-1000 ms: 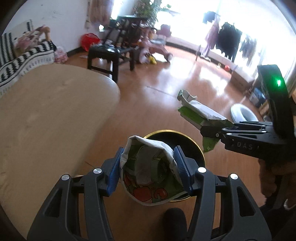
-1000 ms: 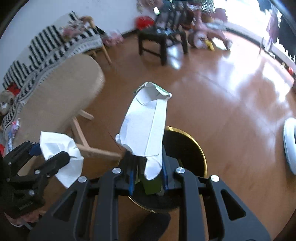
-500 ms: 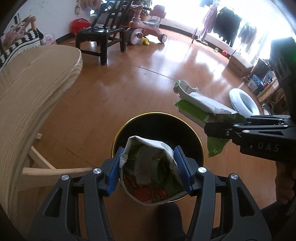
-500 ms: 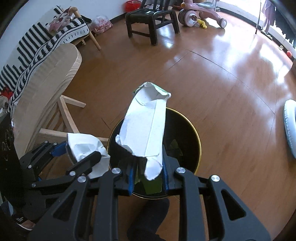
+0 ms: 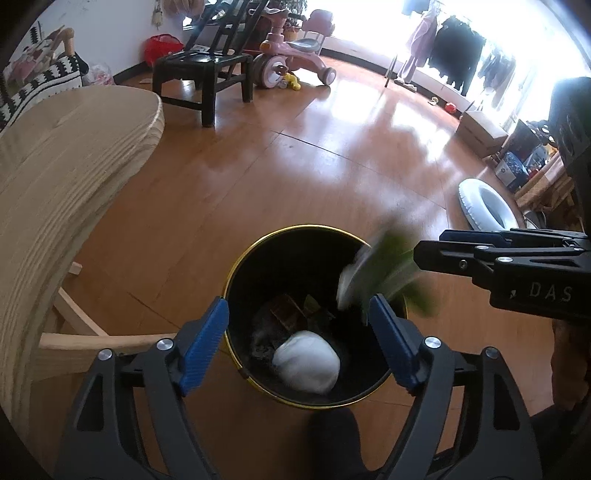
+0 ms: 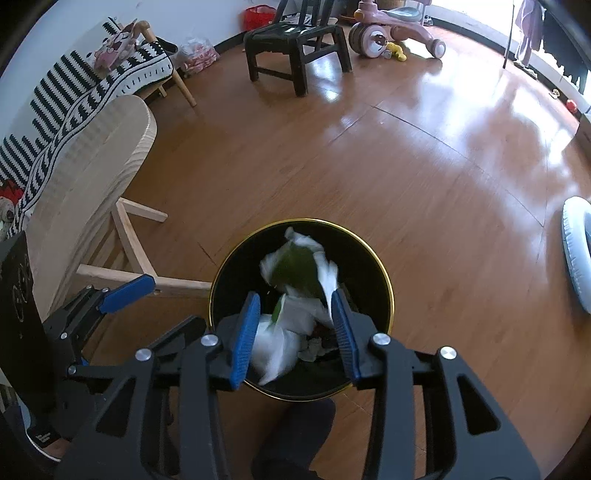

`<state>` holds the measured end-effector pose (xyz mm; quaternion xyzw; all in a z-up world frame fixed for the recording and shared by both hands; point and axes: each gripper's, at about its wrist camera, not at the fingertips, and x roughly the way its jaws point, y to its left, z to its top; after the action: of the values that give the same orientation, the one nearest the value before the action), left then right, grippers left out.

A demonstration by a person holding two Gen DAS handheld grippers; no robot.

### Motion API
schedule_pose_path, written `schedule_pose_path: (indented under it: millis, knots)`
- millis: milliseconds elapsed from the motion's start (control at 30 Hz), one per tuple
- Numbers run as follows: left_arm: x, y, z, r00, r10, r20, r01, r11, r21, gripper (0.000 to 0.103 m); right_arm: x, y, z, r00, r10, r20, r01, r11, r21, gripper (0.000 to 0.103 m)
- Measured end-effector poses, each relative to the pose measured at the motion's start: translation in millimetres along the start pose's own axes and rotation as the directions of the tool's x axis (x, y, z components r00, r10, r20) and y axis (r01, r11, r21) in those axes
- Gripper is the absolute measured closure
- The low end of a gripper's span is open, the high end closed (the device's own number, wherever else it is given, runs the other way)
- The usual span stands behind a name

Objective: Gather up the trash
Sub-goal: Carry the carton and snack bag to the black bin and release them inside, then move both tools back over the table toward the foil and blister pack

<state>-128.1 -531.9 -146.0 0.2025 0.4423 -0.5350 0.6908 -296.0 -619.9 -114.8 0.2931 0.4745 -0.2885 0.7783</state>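
- The step in hand is the drop: both grippers hang above the black bin with the gold rim, and both are spread wide with nothing between the pads.
- The left gripper has its blue pads on either side of the bin mouth; a crumpled white wrapper lies inside, near the side of the bin closest to the camera.
- The right gripper is also empty. A green and white carton, blurred, seems to be falling into the bin just below it.
- In the left view the same carton shows as a green blur at the right side of the rim, so I cannot tell if it will land fully inside.
- Other dark scraps lie at the bottom of the bin.
- As I judge, the next move is to check that the carton went in, then to lift both grippers and look for more trash.
- Around: the wooden table stands to the left of the bin with its leg near; a black chair, a pink ride-on toy and a white ring are well apart on the floor.
- Nothing stands over the bin except the grippers themselves.
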Motion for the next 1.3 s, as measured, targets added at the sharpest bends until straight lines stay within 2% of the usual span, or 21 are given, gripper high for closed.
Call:
schedule_pose_path:
  millis: [100,167,233,433,567,700,733,833,933,967,1033,1133,1167,1233,1267,1300]
  knots:
    - [-5.1,2.5,0.7,1.0,0.005,0.007,-0.005,1.0,-0.008,0.026,-2.6,3.6,-0.1,1.0,0.001,0.005,-0.001,1.0,-0.005,0.063]
    - [-12.0,4.1,0.3,1.0,0.007,0.015,-0.006,1.0,-0.014,0.025,-5.4,7.3,1.5,1.0,-0.001,0.017,0.001,1.0,-0.009,0.053]
    - [-21.9,6.5,0.8,1.0,0.004,0.027,-0.004,1.0,-0.018,0.023,-11.5,14.3,4.7,0.999,-0.002,0.041,0.003,1.0,-0.018,0.052]
    - [-86.3,25.2,-10.2,0.994,0.009,0.109,-0.006,1.0,-0.022,0.015,-32.4,57.2,16.4,0.992,0.046,0.119,-0.038,0.997,-0.066,0.04]
    - [-142.9,56.5,-24.8,0.981,0.066,0.184,-0.059,0.997,-0.039,0.014,-39.9,97.9,24.6,0.984,0.102,0.148,-0.086,0.99,-0.113,0.04]
    - [-193.0,115.1,-46.6,0.962,0.159,0.222,-0.127,0.98,-0.153,0.013,-39.4,160.8,34.0,0.974,0.169,0.147,-0.14,0.972,-0.191,0.039]
    - [-201.5,127.1,-51.3,0.957,0.181,0.227,-0.142,0.974,-0.178,0.013,-39.9,187.3,36.2,0.97,0.188,0.154,-0.15,0.961,-0.232,0.039]
    - [-233.9,178.4,-70.8,0.931,0.279,0.235,-0.207,0.935,-0.288,0.013,-38.0,244.8,36.9,0.959,0.247,0.142,-0.194,0.93,-0.312,0.039]
    - [-264.0,234.1,-96.8,0.902,0.374,0.214,-0.262,0.87,-0.418,0.013,-33.5,303.3,32.4,0.946,0.302,0.117,-0.238,0.893,-0.381,0.039]
    - [-277.7,257.6,-110.2,0.888,0.415,0.198,-0.284,0.833,-0.474,0.013,-32.5,322.3,28.3,0.943,0.315,0.105,-0.249,0.88,-0.403,0.039]
    - [-293.5,283.7,-128.1,0.867,0.466,0.178,-0.315,0.787,-0.531,0.013,-26.1,363.4,21.4,0.938,0.339,0.074,-0.271,0.85,-0.452,0.039]
    - [-316.1,329.8,-164.2,0.801,0.59,0.105,-0.414,0.671,-0.615,0.013,-16.7,411.8,8.1,0.932,0.361,0.032,-0.297,0.812,-0.503,0.039]
    - [-320.9,341.3,-173.1,0.788,0.61,0.085,-0.432,0.646,-0.629,0.013,-13.1,427.3,3.3,0.93,0.367,0.017,-0.305,0.798,-0.52,0.039]
    - [-325.2,360.1,-189.5,0.769,0.638,0.046,-0.461,0.602,-0.652,0.013,-7.0,450.6,-9.1,0.93,0.369,-0.003,-0.309,0.774,-0.553,0.039]
    - [-326.4,369.5,-199.5,0.764,0.645,0.022,-0.471,0.581,-0.664,0.013,-3.0,464.4,-15.1,0.931,0.365,-0.014,-0.306,0.759,-0.575,0.039]
    - [-327.3,374.4,-204.4,0.766,0.643,0.011,-0.47,0.571,-0.673,0.013,-0.7,470.4,-18.0,0.931,0.364,-0.02,-0.307,0.751,-0.584,0.039]
